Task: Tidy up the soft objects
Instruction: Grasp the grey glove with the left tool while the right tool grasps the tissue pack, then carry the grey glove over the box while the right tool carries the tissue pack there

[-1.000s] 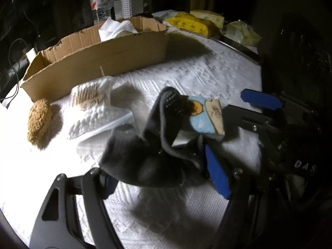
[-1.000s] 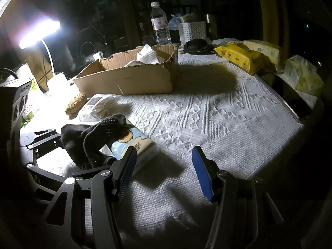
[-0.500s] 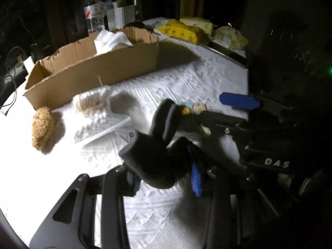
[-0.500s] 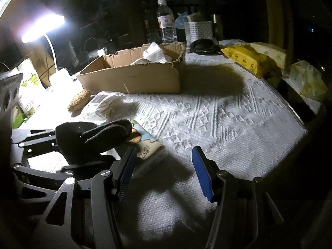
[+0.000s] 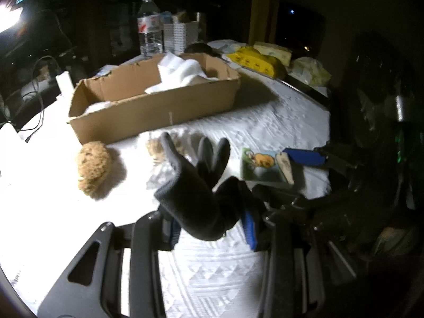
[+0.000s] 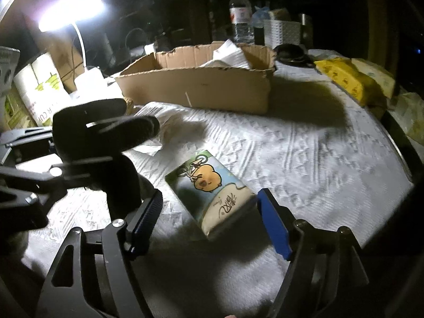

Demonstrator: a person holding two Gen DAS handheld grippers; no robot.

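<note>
**Dark sock lifted; tissue pack between the open fingers**

The left gripper (image 5: 212,226) is pinching the dark sock (image 5: 197,185), its length pointing up toward the cardboard box (image 5: 159,111). The right gripper (image 6: 209,220) is standing spread, flanking the tissue pack (image 6: 212,193) lying on the white cloth (image 6: 304,159).

- Cardboard box (image 6: 196,84) sits at the counter's (image 6: 304,153) rear, cloths (image 6: 228,57) inside.
- Water bottle (image 6: 240,16) stands behind the box.
- Tissue pack (image 6: 212,193) lies in front of the box.
- Sponge (image 5: 92,168) lies left of the pack.
</note>
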